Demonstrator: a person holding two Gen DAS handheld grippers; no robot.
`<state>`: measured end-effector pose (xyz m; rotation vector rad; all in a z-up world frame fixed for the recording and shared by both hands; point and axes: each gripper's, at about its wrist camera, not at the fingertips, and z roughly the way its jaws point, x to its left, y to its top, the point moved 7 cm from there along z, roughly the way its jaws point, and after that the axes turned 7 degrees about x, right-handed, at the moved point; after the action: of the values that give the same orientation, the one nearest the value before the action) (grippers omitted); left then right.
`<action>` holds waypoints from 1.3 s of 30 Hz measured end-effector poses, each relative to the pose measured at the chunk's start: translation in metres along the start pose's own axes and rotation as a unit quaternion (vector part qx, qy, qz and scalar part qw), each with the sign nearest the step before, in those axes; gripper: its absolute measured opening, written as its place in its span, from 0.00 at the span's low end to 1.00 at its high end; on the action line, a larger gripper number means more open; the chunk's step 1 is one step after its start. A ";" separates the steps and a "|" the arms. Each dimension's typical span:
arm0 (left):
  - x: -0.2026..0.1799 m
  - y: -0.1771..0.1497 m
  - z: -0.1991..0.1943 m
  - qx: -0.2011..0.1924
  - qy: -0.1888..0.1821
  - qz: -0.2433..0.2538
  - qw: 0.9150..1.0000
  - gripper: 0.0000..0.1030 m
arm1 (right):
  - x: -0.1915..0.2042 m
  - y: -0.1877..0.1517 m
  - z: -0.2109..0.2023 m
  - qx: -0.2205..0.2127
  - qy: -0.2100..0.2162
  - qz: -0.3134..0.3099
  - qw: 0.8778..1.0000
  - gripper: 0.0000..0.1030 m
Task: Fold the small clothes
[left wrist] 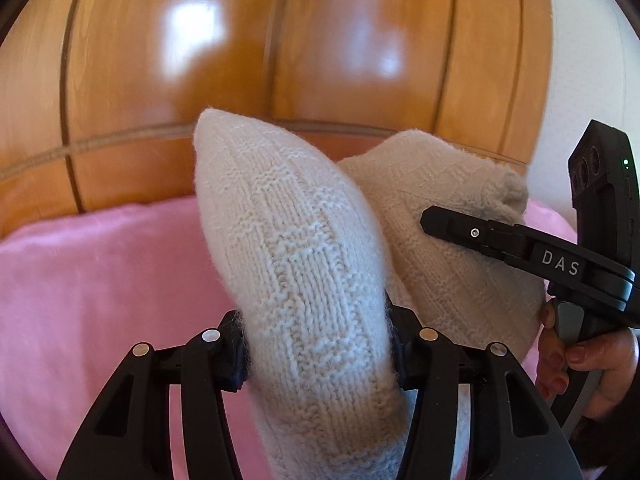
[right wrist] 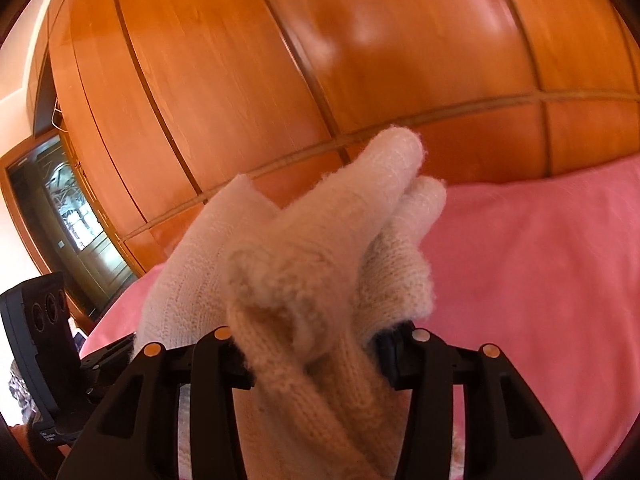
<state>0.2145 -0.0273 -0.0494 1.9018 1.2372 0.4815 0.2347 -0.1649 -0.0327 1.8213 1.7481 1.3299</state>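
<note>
A cream knitted sock (left wrist: 304, 272) is held up above the pink bedspread (left wrist: 92, 288). My left gripper (left wrist: 318, 360) is shut on one part of it, with the knit bulging up between the jaws. My right gripper (right wrist: 316, 356) is shut on the other part of the sock (right wrist: 320, 248), whose folded ends stick up ahead of the fingers. In the left wrist view the right gripper (left wrist: 436, 222) comes in from the right and presses against the sock's far lobe (left wrist: 440, 208). The fingertips of both grippers are hidden by the knit.
A glossy wooden wardrobe (left wrist: 280, 48) stands close behind the bed. A dark doorway with glass (right wrist: 68, 208) is at the left in the right wrist view. The person's hand (left wrist: 580, 356) holds the right gripper's handle. The left gripper's body (right wrist: 40, 344) shows at lower left.
</note>
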 end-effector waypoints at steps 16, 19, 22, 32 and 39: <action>0.088 -0.023 0.098 0.052 0.012 -0.136 0.989 0.82 | -0.081 -0.003 0.134 0.079 -0.089 0.071 0.990 0.75; 0.085 -0.028 0.083 0.040 0.027 -0.131 0.990 0.87 | -0.081 -0.001 0.127 0.063 -0.098 0.076 0.990 0.83; 0.077 -0.037 0.061 0.021 0.035 -0.138 0.990 0.87 | -0.077 0.000 0.101 0.042 -0.104 0.075 0.991 0.88; 0.075 -0.058 0.046 0.052 0.069 -0.166 0.982 0.89 | -0.081 -0.043 0.059 0.080 -0.320 -0.020 0.944 0.95; 0.077 -0.065 0.055 0.080 0.068 -0.171 0.980 0.92 | -0.090 -0.046 0.061 0.082 -0.298 0.003 0.951 0.98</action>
<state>0.2485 0.0310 -0.1424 1.7565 1.6991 0.3406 0.2664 -0.2126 -0.1364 2.0322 1.5404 0.5433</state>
